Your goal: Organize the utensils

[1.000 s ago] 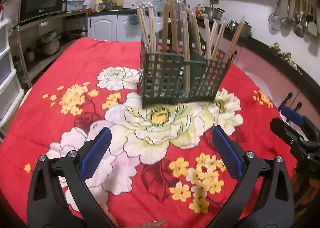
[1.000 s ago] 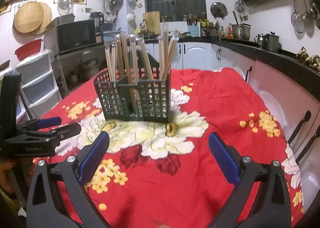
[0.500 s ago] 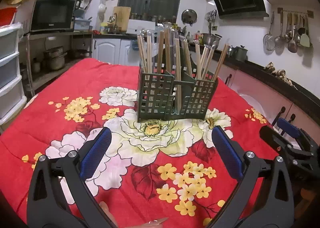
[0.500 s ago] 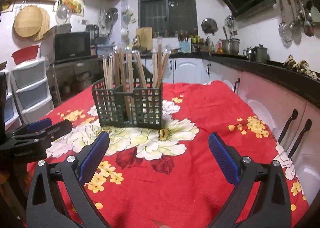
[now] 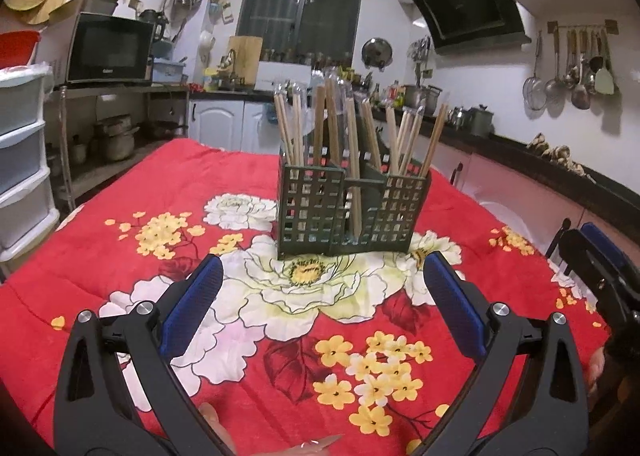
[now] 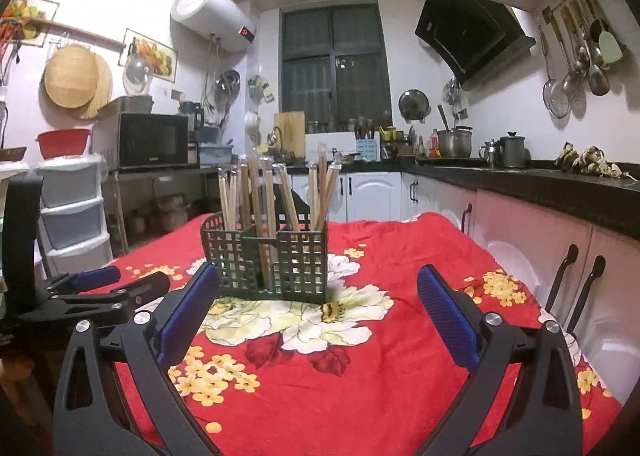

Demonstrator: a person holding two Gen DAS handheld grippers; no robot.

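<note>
A dark green lattice utensil caddy (image 5: 352, 212) stands upright on the red floral cloth (image 5: 120, 256), with several wooden chopsticks (image 5: 352, 160) standing in its compartments. It also shows in the right wrist view (image 6: 272, 264), with its chopsticks (image 6: 268, 196). My left gripper (image 5: 320, 296) is open and empty, short of the caddy. My right gripper (image 6: 316, 304) is open and empty, also short of the caddy. The right gripper shows at the right edge of the left wrist view (image 5: 600, 268); the left gripper shows at the left of the right wrist view (image 6: 104, 288).
The table is covered by the red cloth (image 6: 400, 336). White cabinets with black handles (image 6: 568, 276) run along the right. A black counter (image 6: 560, 184) holds pots. Plastic drawers (image 6: 68, 208) and a microwave (image 6: 152, 140) stand at the left.
Both grippers have tilted up and drawn back from the caddy, so more of the kitchen wall shows. Both stay open and empty. The caddy has not moved.
</note>
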